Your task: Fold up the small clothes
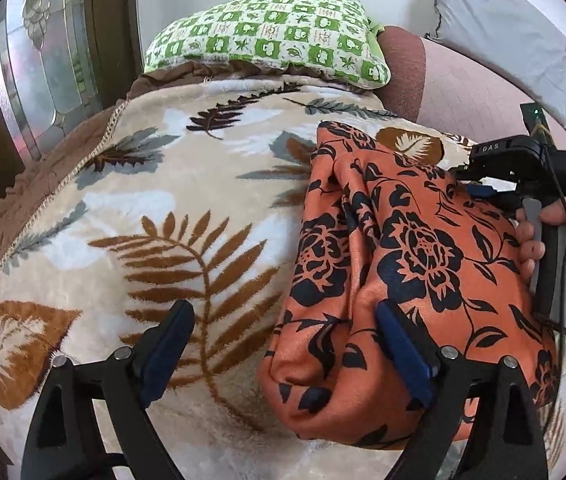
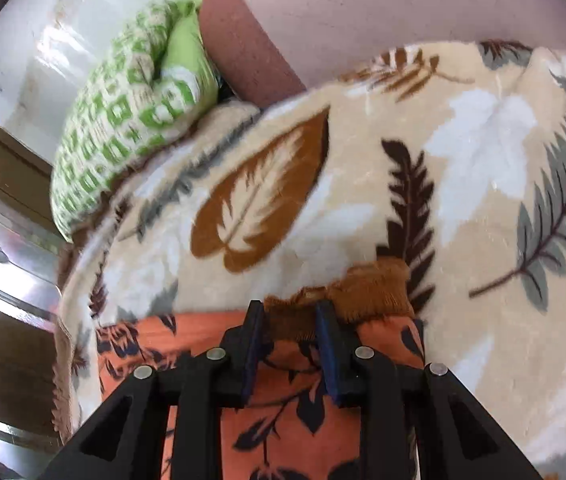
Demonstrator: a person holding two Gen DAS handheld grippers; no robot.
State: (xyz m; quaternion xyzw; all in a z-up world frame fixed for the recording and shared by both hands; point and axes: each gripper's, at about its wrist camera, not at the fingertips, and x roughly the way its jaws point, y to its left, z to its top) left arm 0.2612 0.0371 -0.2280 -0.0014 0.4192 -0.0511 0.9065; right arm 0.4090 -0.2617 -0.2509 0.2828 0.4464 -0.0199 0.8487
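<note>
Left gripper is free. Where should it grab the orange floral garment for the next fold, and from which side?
Probably the near left corner of the orange floral garment, coming from the bare blanket side. That folded edge bulges up off the blanket, giving the open left gripper something to pinch. The right gripper already holds the far brown edge.

Orange garment [image 1: 403,264], black floral print
</note>
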